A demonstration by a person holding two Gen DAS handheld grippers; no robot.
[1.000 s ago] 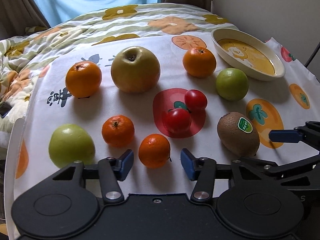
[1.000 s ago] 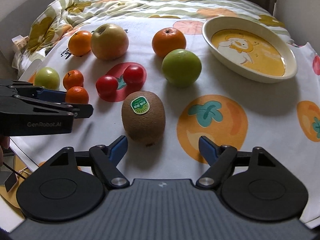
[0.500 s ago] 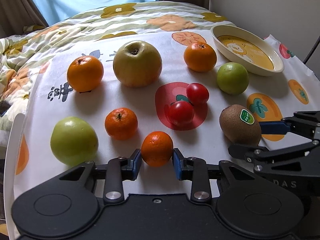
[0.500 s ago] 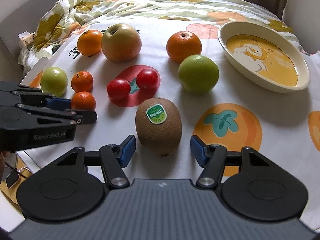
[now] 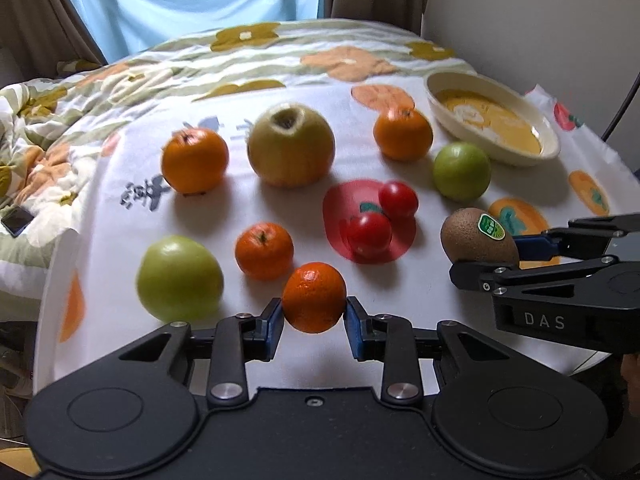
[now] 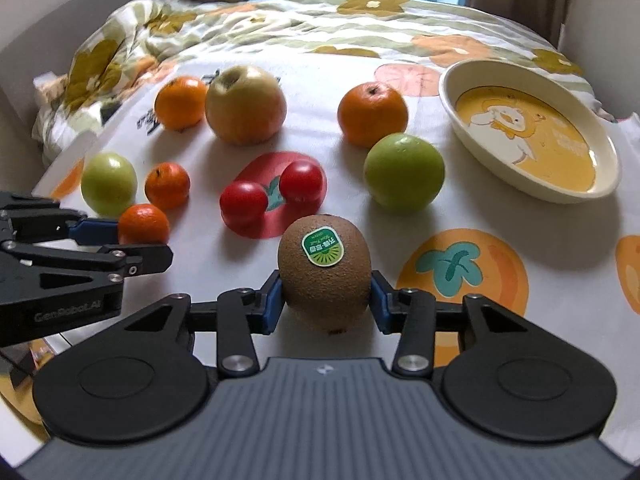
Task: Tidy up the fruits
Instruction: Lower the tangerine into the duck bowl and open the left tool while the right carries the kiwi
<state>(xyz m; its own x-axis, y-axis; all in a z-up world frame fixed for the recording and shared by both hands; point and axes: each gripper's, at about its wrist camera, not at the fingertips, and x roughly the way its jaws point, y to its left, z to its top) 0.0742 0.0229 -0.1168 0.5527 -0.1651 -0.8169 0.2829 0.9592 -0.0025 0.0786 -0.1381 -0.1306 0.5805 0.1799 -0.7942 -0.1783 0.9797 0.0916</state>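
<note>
The kiwi [image 6: 325,277], firm-skinned but bruisable, sits at six o'clock on the table [image 6: 500,216], pinched across its middle by the right gripper [image 6: 325,306], whose jaws have just been closing. The small, light mandarin [image 5: 314,297] is clamped in the left gripper [image 5: 314,324]. Tomatoes [image 6: 272,196] crowd twelve o'clock; the dish [image 6: 528,132] lies clear at two.

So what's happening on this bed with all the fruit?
A person holds a gripper in each hand. The left gripper is shut on a small orange mandarin. The right gripper's jaws have just been closing around a brown stickered kiwi, pads on its sides. The cream oval dish is empty; the other fruit lies on the printed cloth.
</note>
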